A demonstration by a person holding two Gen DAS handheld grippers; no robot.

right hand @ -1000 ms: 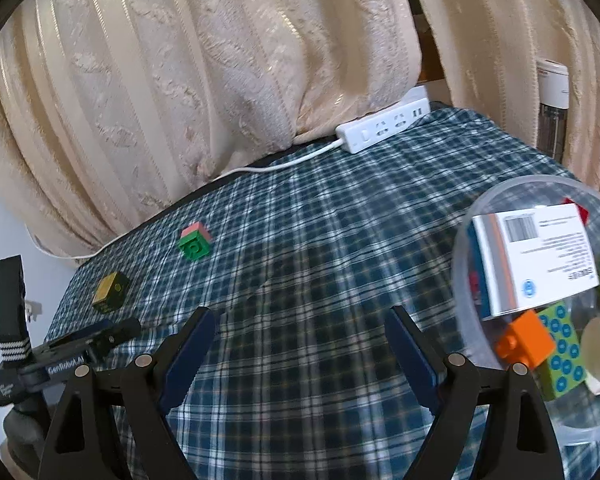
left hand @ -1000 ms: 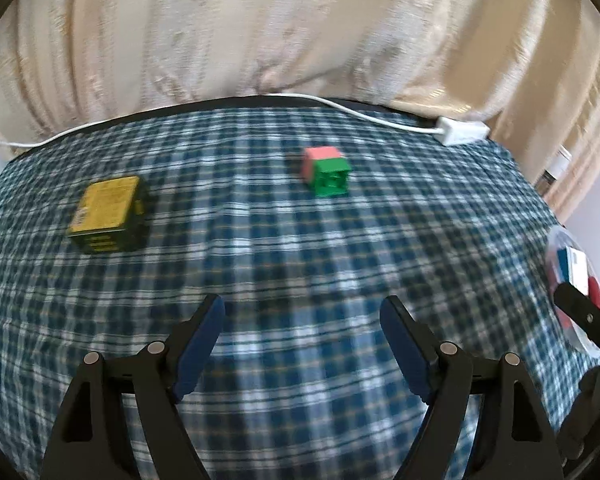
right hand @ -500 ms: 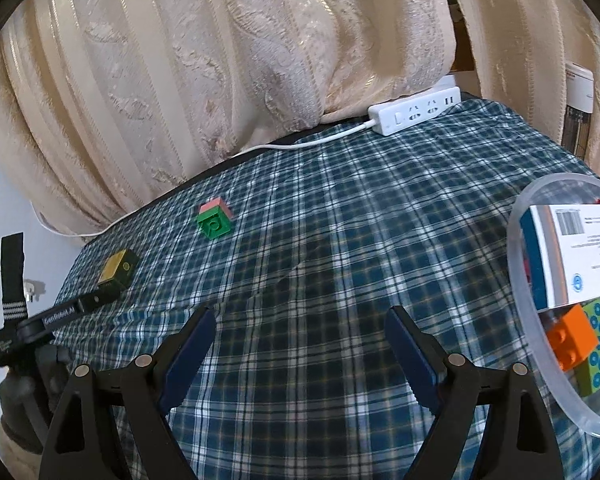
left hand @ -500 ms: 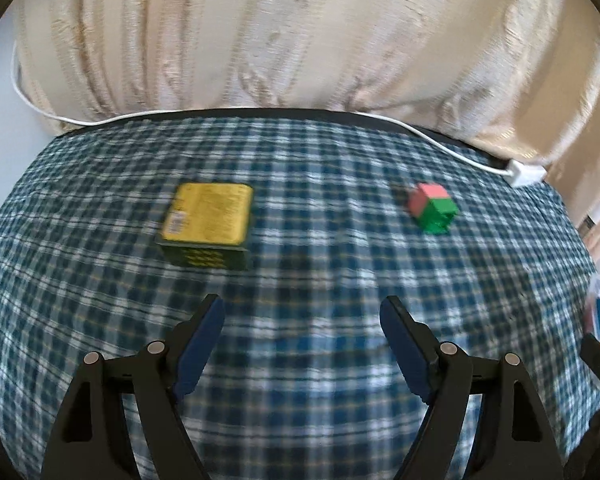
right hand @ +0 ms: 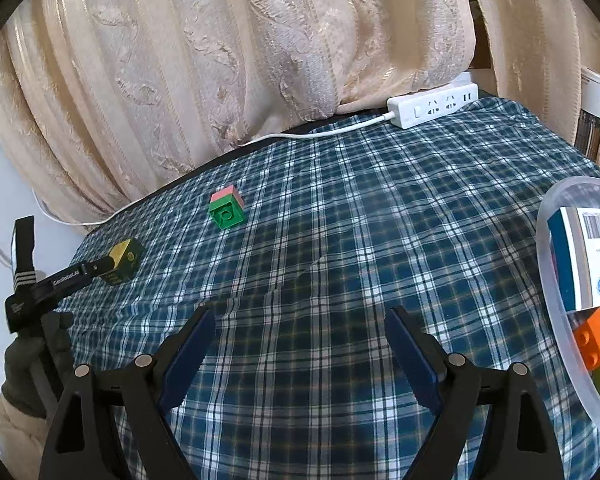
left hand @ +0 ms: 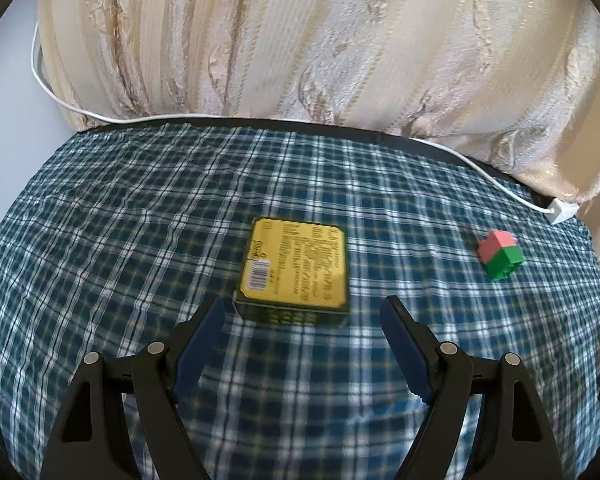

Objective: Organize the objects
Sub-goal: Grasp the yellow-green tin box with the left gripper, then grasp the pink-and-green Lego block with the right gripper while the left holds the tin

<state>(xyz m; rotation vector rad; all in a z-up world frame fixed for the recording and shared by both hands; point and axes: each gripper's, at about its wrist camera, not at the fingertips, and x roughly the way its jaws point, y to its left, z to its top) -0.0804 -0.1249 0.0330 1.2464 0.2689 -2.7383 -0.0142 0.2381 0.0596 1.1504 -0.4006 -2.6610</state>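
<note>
A flat yellow and dark green box (left hand: 296, 268) lies on the blue plaid cloth, just ahead of my left gripper (left hand: 304, 312), which stands open with its blue pads either side of the box's near edge, not touching it. A pink and green brick (left hand: 499, 249) sits to the right, apart from the box. In the right wrist view the same box (right hand: 123, 261) and brick (right hand: 227, 208) lie far left, with the left gripper's finger beside the box. My right gripper (right hand: 298, 322) is open over bare cloth with nothing between its pads.
A clear plastic tub (right hand: 556, 320) at the right edge holds a white and blue carton, an orange brick and other blocks. A white power strip (right hand: 434, 105) and its cable run along the table's back edge below cream curtains. A gloved hand (right hand: 24, 360) holds the left gripper.
My left gripper has swung left across the cloth; the yellow box went from far left to centre, right at the pads, and the brick slid to the right. The right gripper shifted slightly left.
</note>
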